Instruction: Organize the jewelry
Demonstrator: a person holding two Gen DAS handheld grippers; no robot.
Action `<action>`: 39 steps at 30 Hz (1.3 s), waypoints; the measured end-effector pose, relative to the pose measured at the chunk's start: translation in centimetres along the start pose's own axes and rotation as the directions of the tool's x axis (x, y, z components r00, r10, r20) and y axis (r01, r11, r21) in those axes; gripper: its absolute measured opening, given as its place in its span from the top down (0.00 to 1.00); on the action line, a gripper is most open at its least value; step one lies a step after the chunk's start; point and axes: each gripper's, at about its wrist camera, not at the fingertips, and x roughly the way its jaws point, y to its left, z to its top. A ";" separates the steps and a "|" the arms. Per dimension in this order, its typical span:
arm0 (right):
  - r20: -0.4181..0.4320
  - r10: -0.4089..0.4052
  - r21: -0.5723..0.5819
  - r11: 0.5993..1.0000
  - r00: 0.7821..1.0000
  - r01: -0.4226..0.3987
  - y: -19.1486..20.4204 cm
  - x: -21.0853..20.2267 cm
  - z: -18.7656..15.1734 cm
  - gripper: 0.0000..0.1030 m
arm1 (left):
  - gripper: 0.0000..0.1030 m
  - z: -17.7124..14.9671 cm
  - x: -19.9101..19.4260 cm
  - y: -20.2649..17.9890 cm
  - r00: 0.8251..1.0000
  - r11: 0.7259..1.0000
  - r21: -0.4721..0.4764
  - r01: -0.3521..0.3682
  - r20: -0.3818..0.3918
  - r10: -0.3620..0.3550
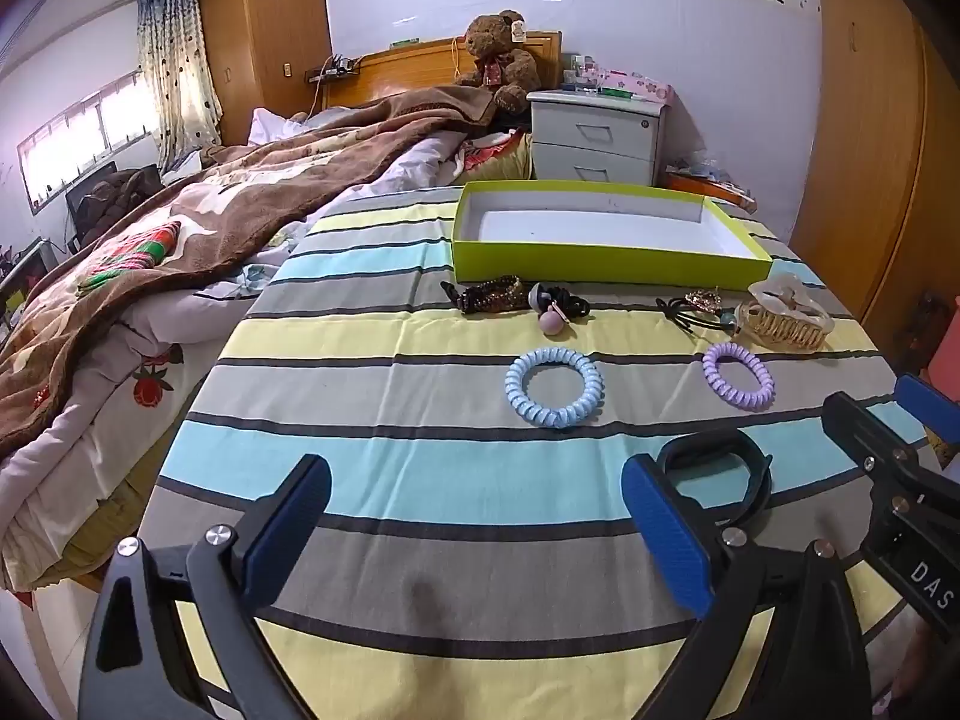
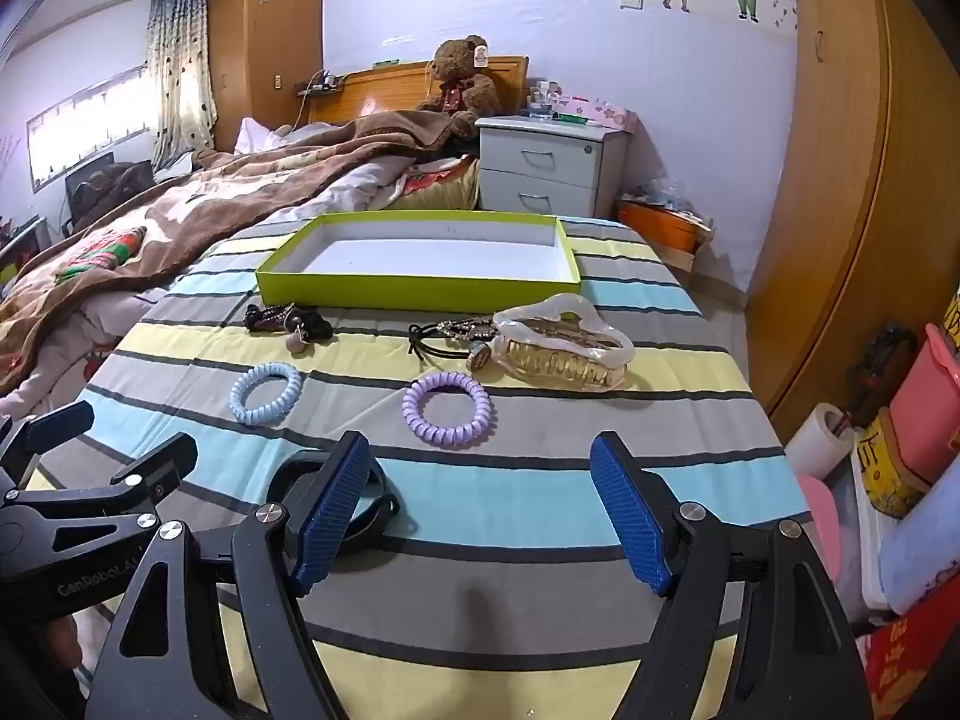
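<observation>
soft window (image 1: 84, 144) daylight, fisheye-warped edges

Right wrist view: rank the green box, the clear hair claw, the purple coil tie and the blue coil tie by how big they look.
1. green box
2. clear hair claw
3. purple coil tie, slightly
4. blue coil tie
The two coil ties look nearly alike; the purple one lies a little nearer the camera, so their order is unsure.

Home bedroom, unmade bed (image 1: 180, 228), teddy bear (image 1: 498, 54), nightstand (image 1: 594, 138), wooden wardrobe (image 2: 840, 180)

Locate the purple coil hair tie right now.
The purple coil hair tie lies on the striped bedsheet, right of the blue coil hair tie and just in front of the gold claw clip.
</observation>
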 end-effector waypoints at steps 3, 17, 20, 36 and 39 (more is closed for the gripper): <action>0.004 0.004 0.003 1.000 1.000 -0.004 -0.1 0.0 0.1 0.26 | 0.05 -0.1 0.1 -0.1 1.000 1.000 0.001 -0.002 -0.016 0.002; -0.003 0.040 0.015 0.999 0.999 -0.040 -0.1 0.6 -0.1 0.26 | 0.06 0.0 1.1 0.9 0.998 0.998 -0.057 0.025 -0.049 -0.028; 0.004 0.046 0.014 0.999 0.999 -0.046 -0.1 0.5 0.0 0.26 | 0.06 0.0 1.0 1.1 0.998 0.998 -0.060 0.030 -0.046 -0.033; 0.010 0.055 0.013 0.998 0.998 -0.055 0.0 0.3 -0.1 0.26 | 0.07 0.2 0.8 1.0 0.999 0.999 -0.048 0.014 -0.048 -0.016; 0.010 0.055 0.015 0.998 0.998 -0.055 0.0 0.3 -0.1 0.26 | 0.06 0.1 0.6 1.2 0.999 0.999 -0.051 0.014 -0.050 -0.017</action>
